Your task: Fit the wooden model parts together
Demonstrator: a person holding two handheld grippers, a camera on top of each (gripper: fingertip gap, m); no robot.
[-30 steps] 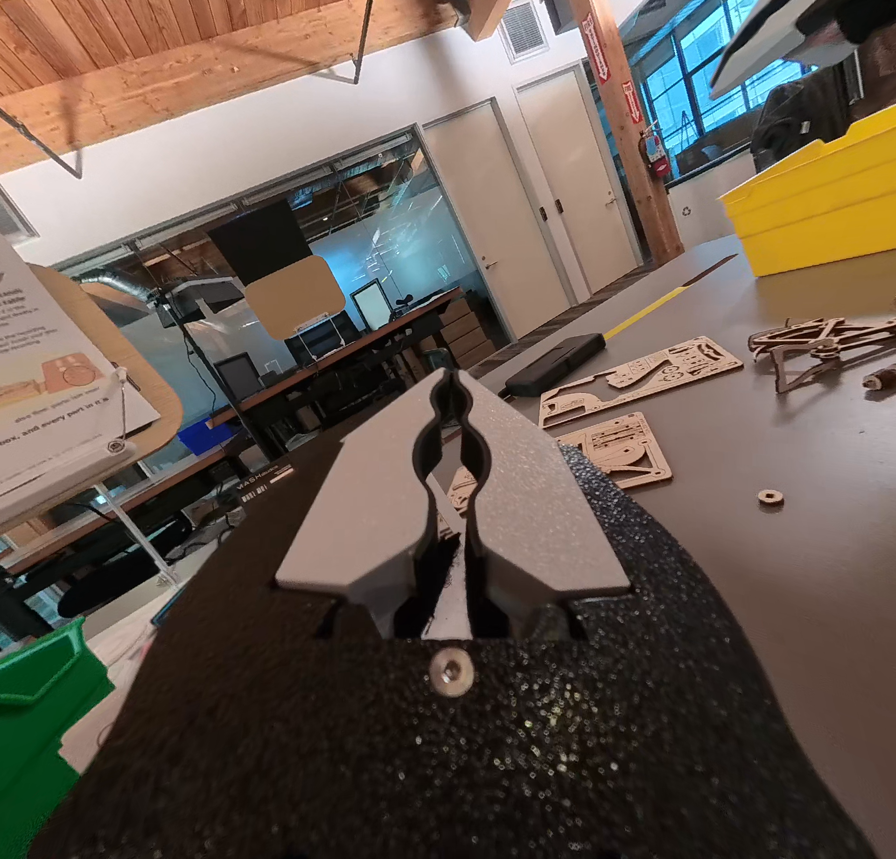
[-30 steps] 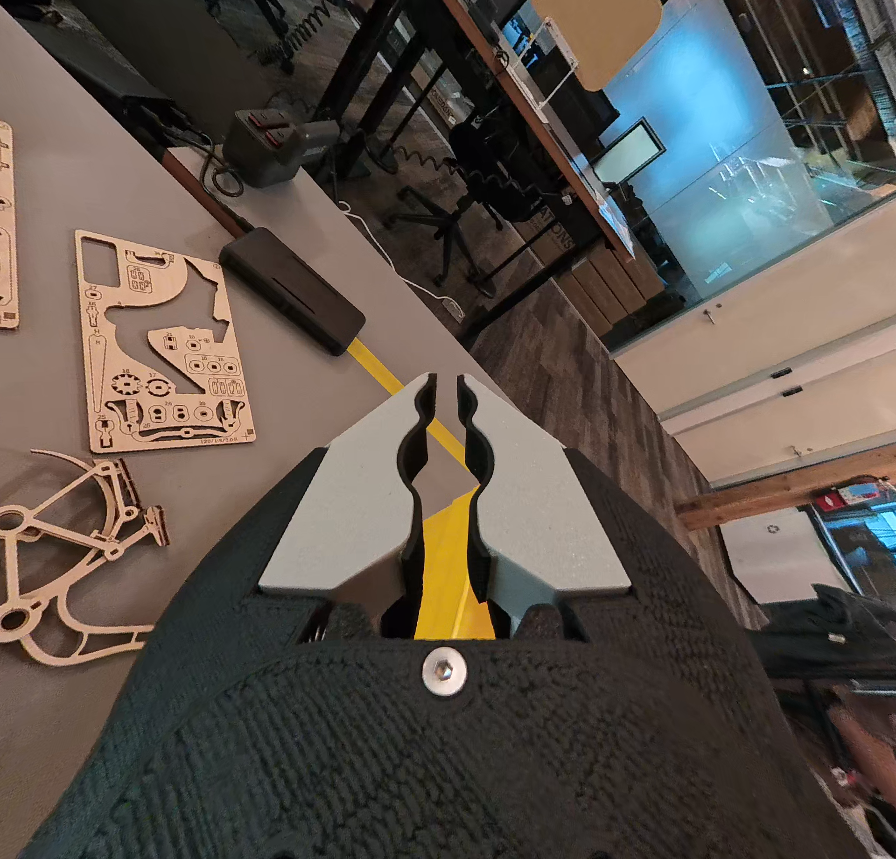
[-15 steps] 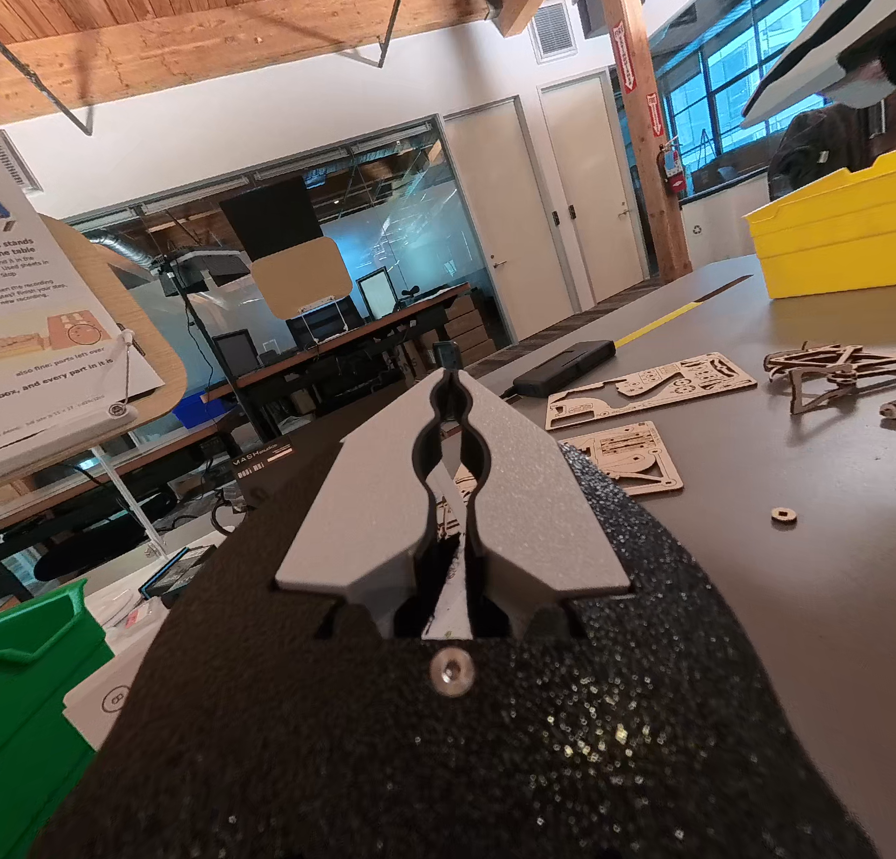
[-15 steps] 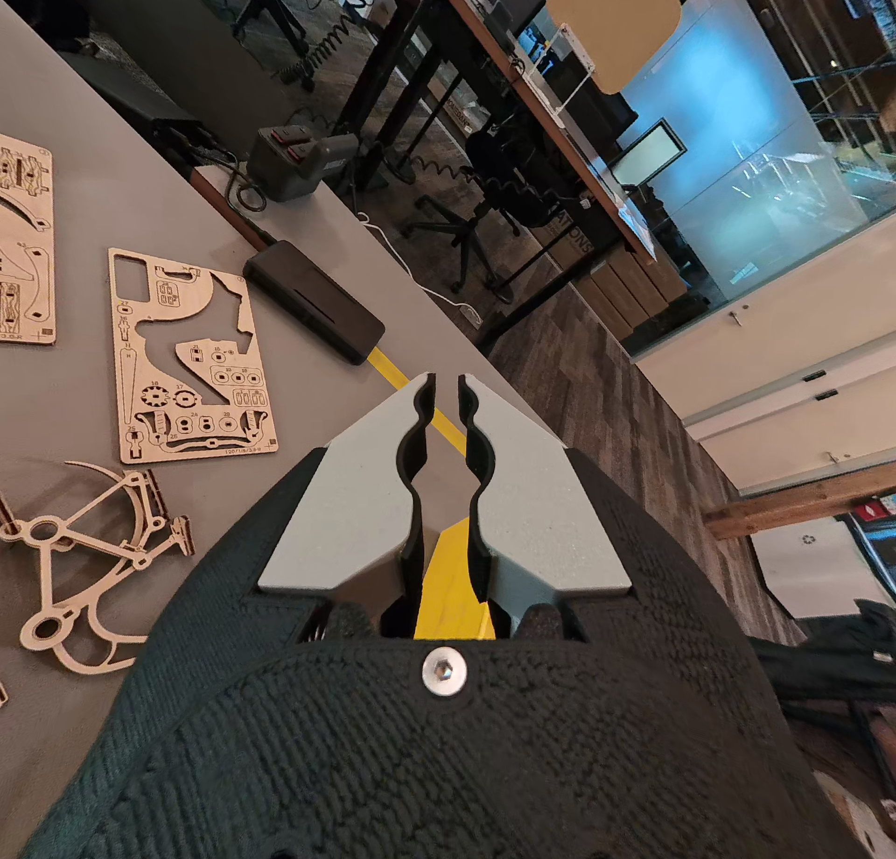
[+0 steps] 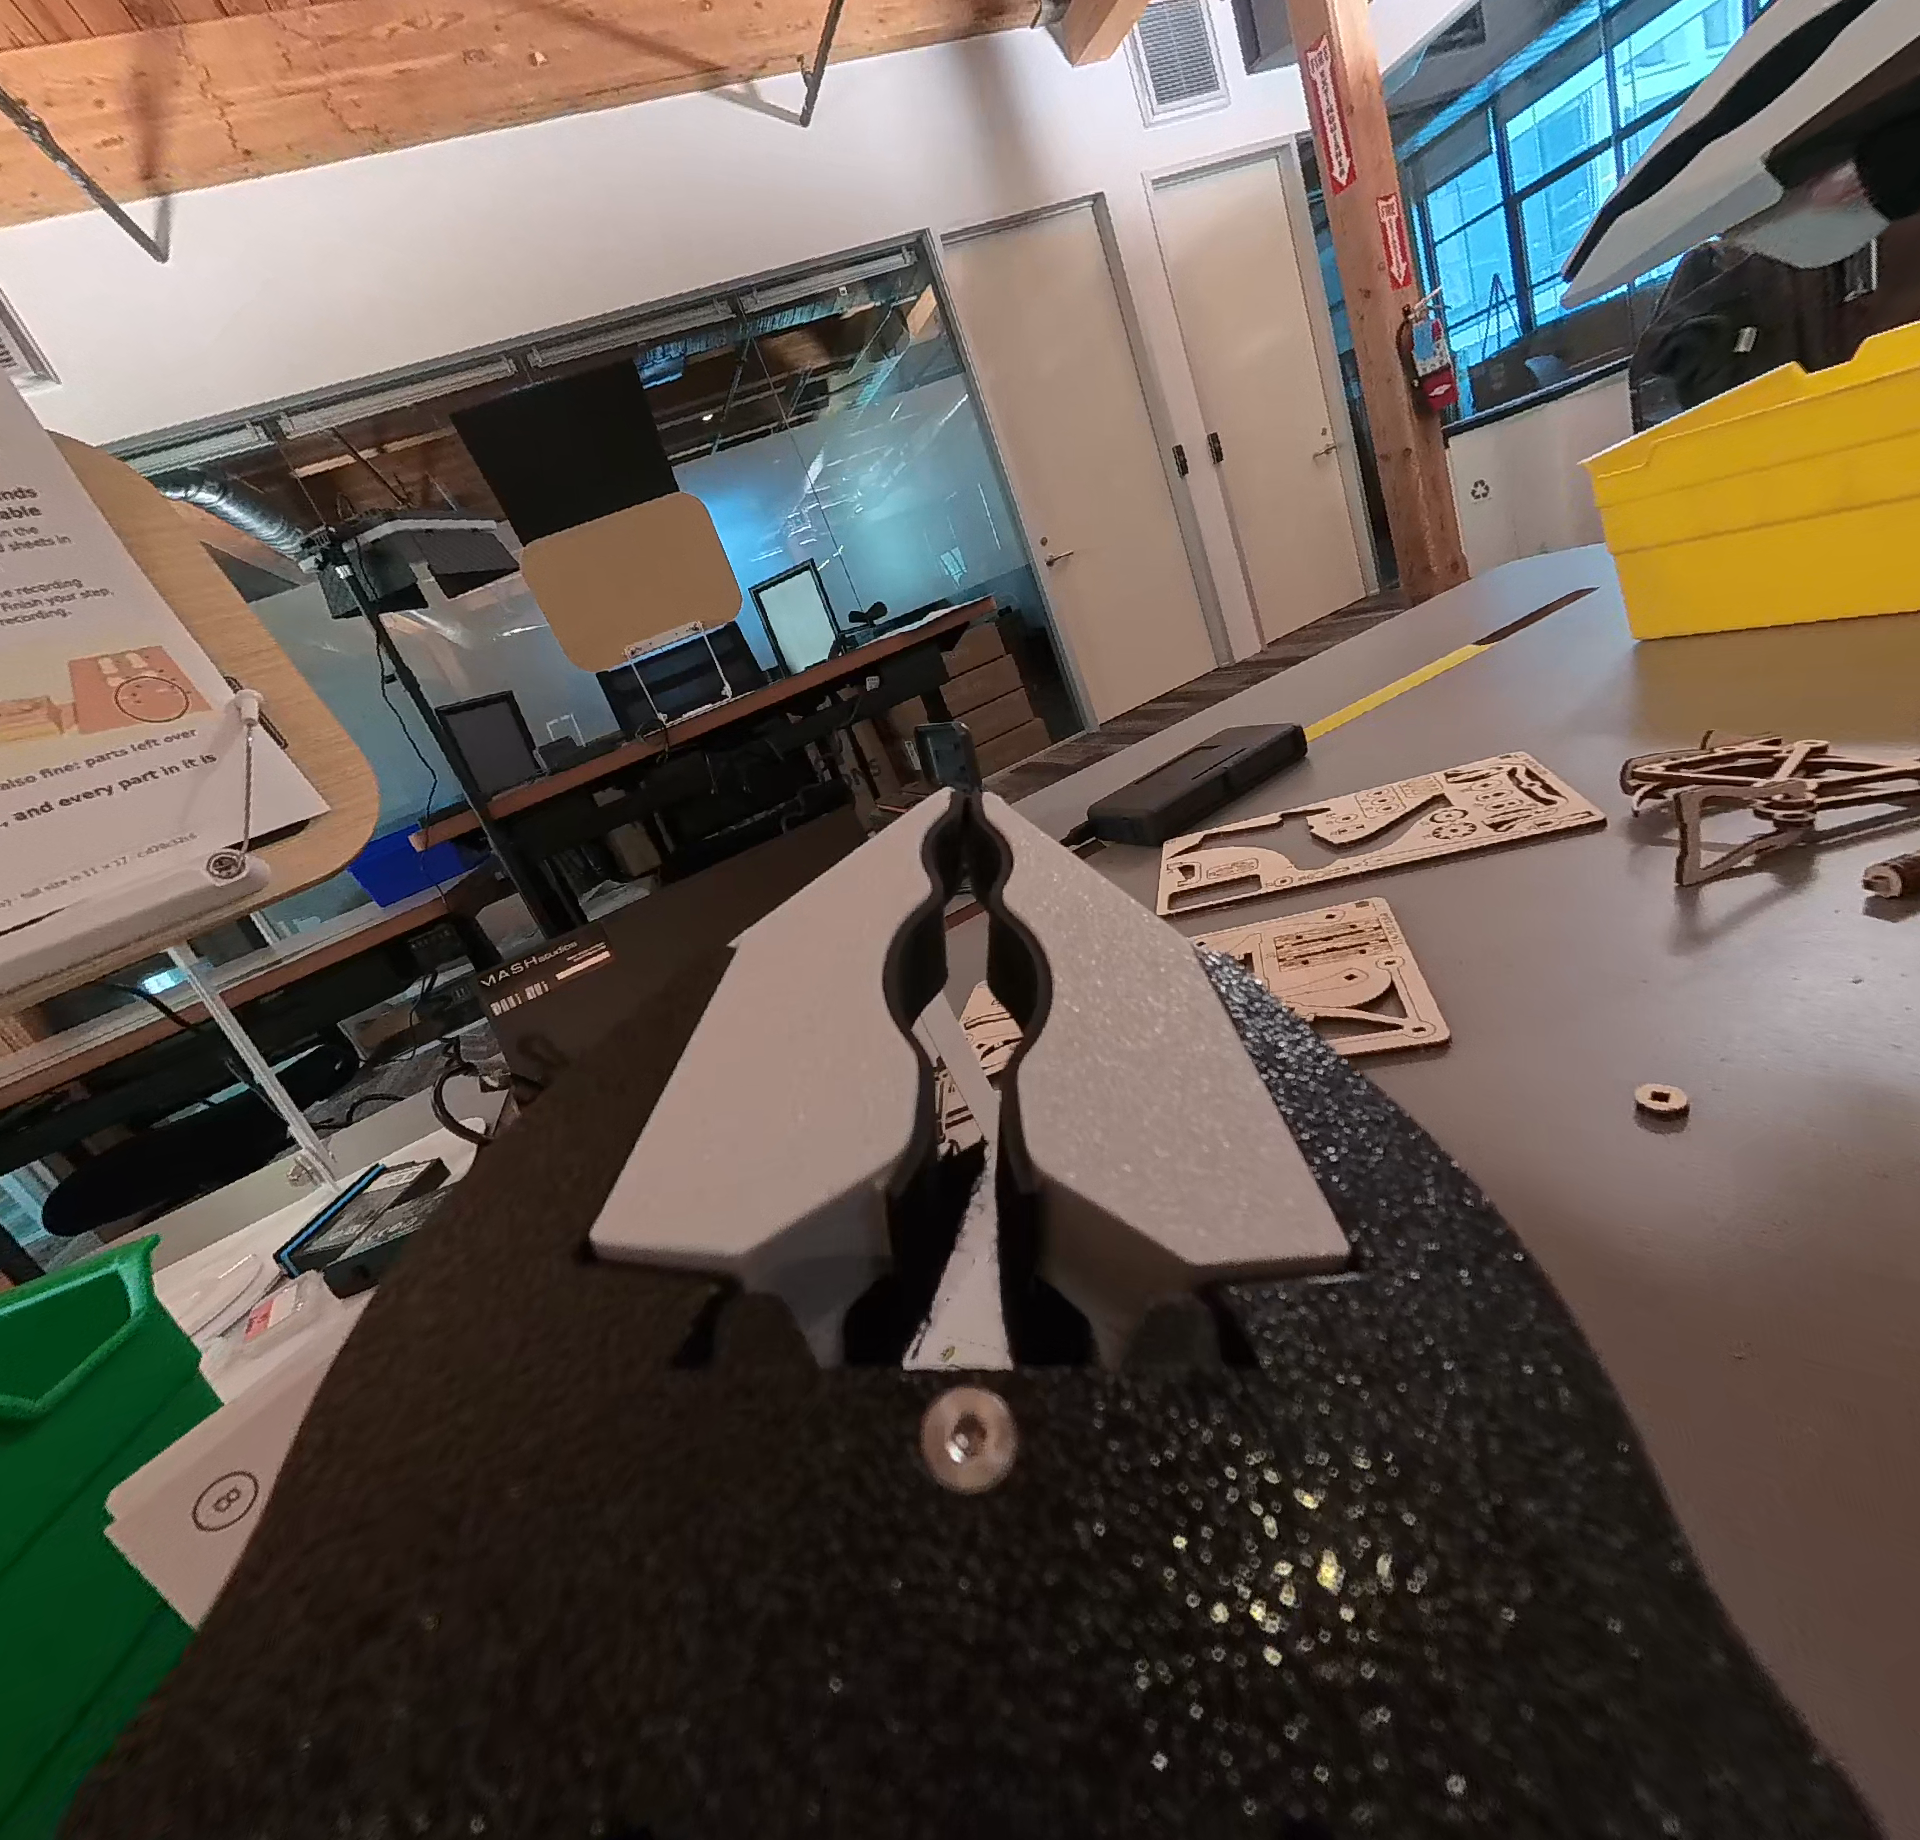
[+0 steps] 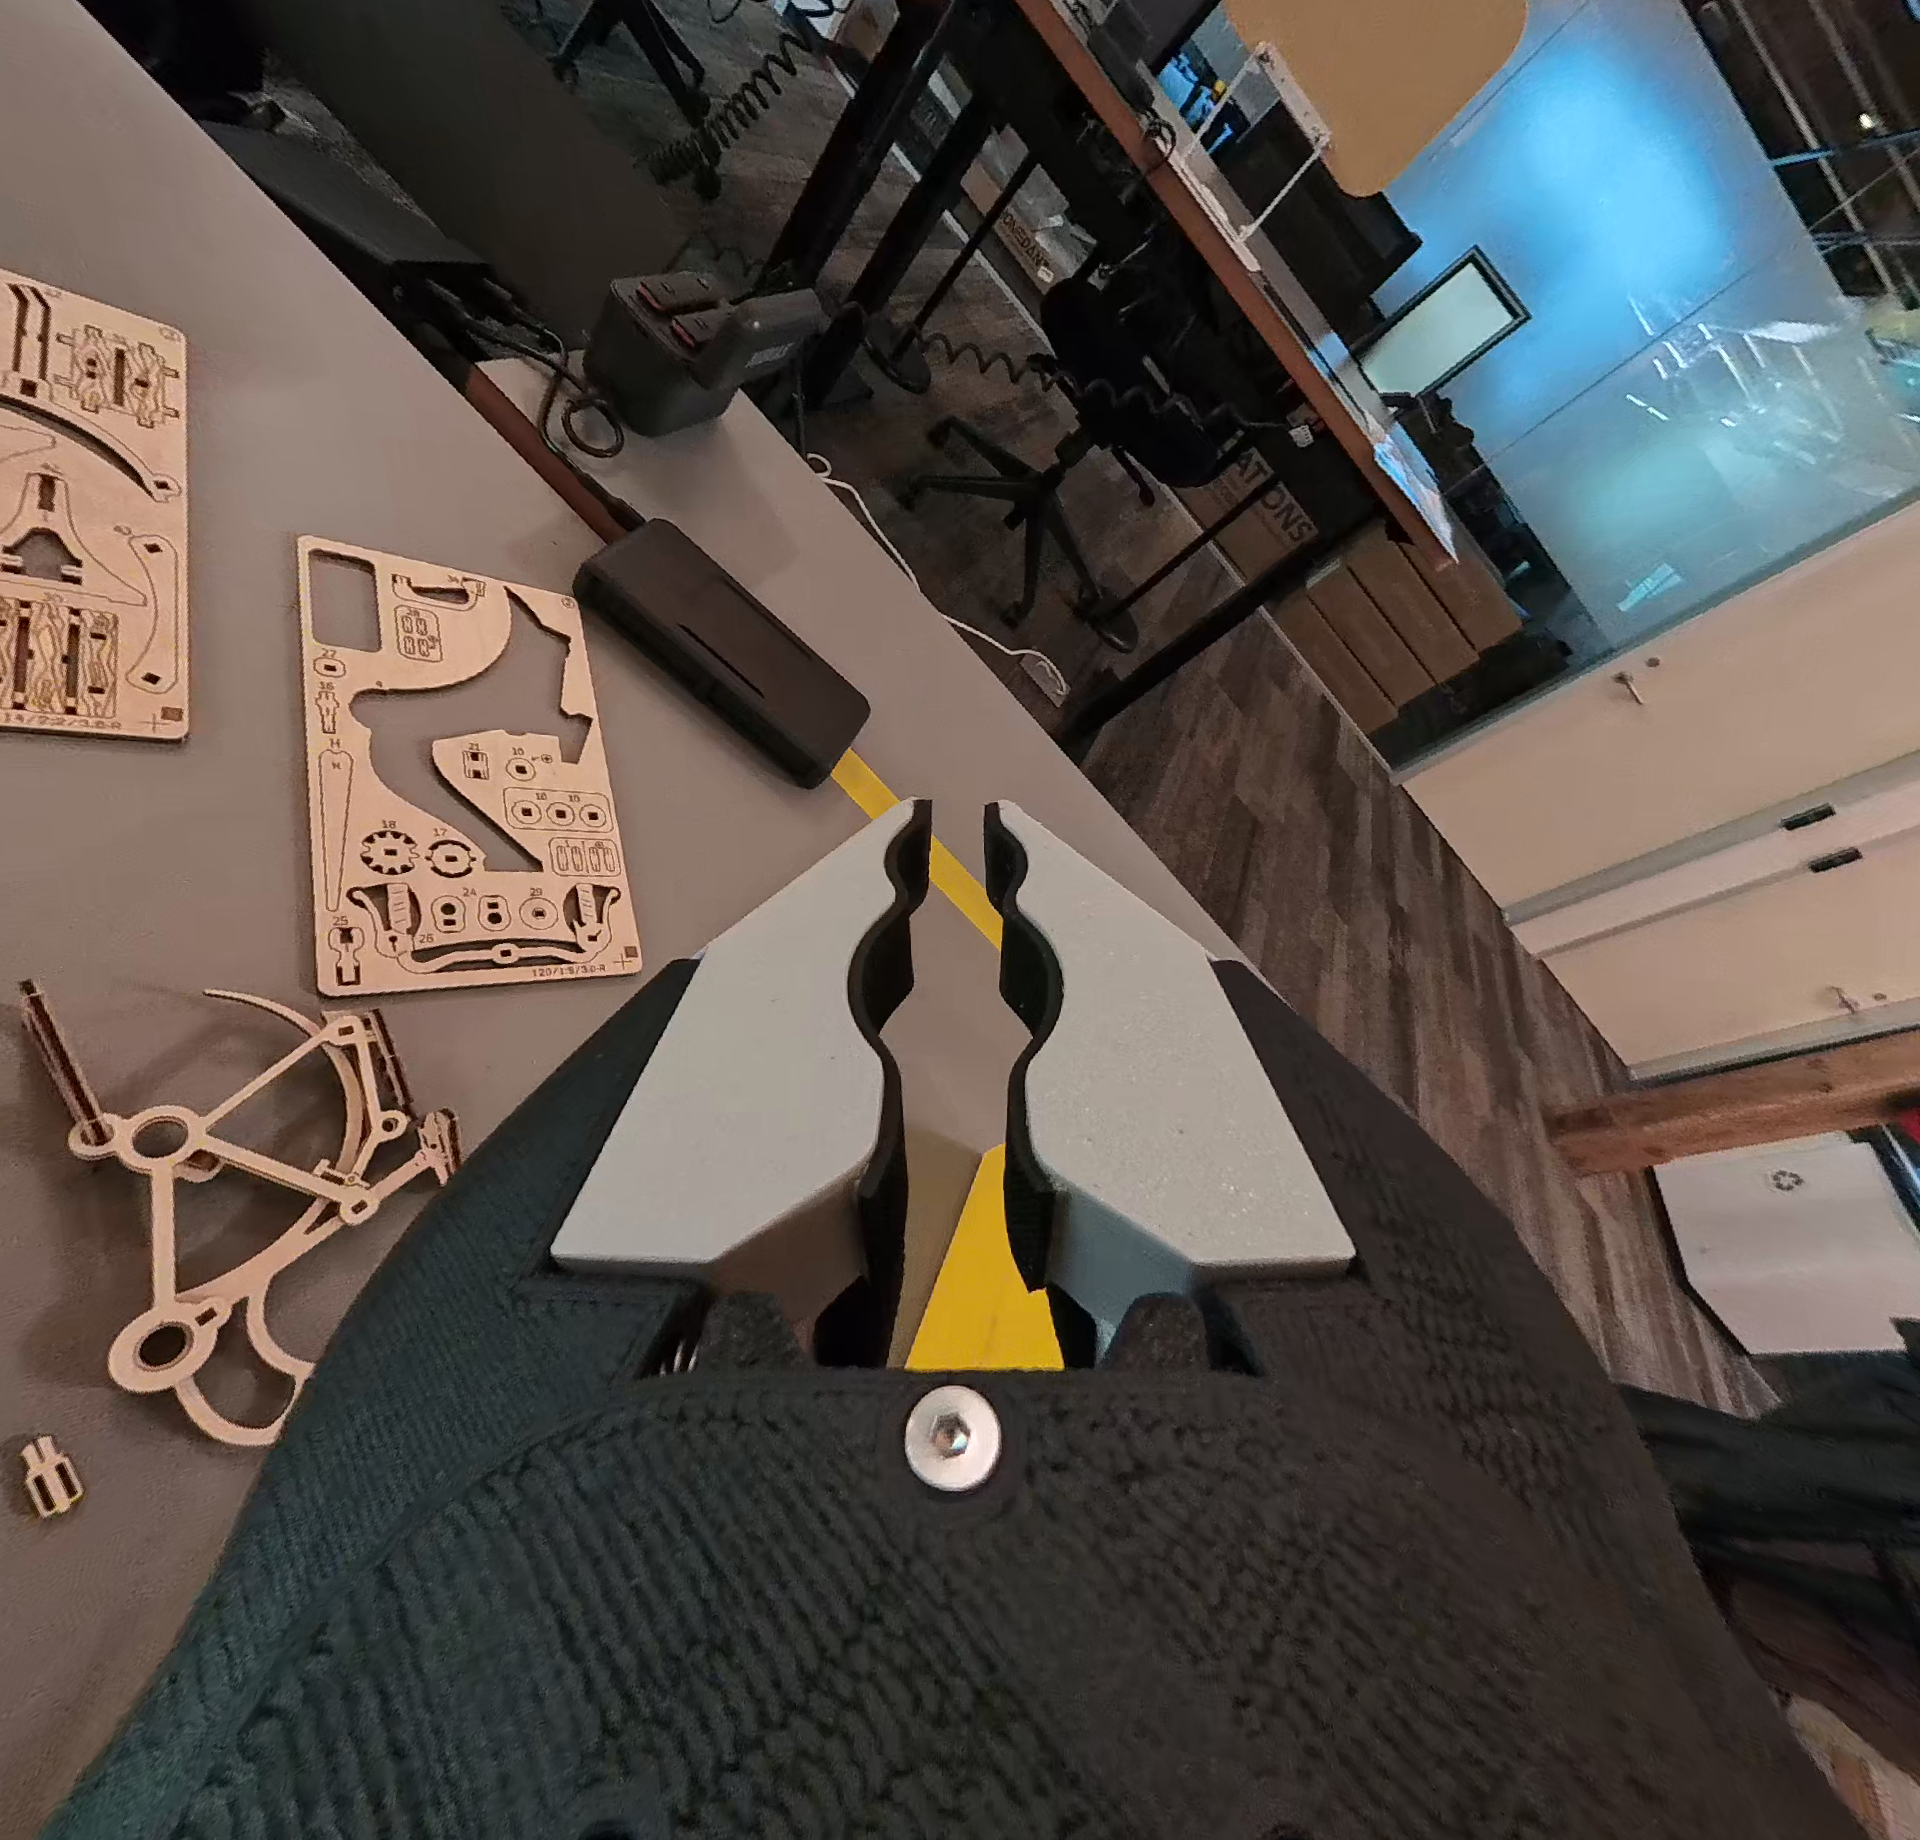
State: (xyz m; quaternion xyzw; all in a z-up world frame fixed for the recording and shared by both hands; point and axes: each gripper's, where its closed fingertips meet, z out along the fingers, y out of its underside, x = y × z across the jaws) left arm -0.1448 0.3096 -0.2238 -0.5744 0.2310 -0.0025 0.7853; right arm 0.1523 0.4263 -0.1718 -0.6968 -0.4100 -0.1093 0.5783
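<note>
Two laser-cut wooden sheets (image 5: 1371, 824) (image 5: 1340, 969) lie flat on the grey table, with a part-built curved wooden frame (image 5: 1766, 803) to their right and a small wooden ring (image 5: 1660, 1099) nearer me. My left gripper (image 5: 961, 803) is held up level and looks shut, with a small dark piece (image 5: 943, 751) showing at its tips. My right gripper (image 6: 956, 814) hovers above the table edge, its jaws a little apart and empty. Below it lie a wooden sheet (image 6: 457, 772), another wooden sheet (image 6: 94, 512), the frame (image 6: 239, 1188) and a tiny wooden part (image 6: 47, 1473).
A yellow bin (image 5: 1766, 523) stands at the back right. A black box (image 6: 717, 668) lies by the table edge on a yellow tape line (image 6: 966, 886). A green bin (image 5: 62, 1427) and a sign stand (image 5: 104, 699) are at the left. The right gripper (image 5: 1621, 232) shows high at upper right. About 35 centimetres separates my left fingertips from my right.
The left view has levelled out and shifted slightly. The right gripper has drifted so that more of the table and wooden parts show at left. Neither gripper's jaws have changed.
</note>
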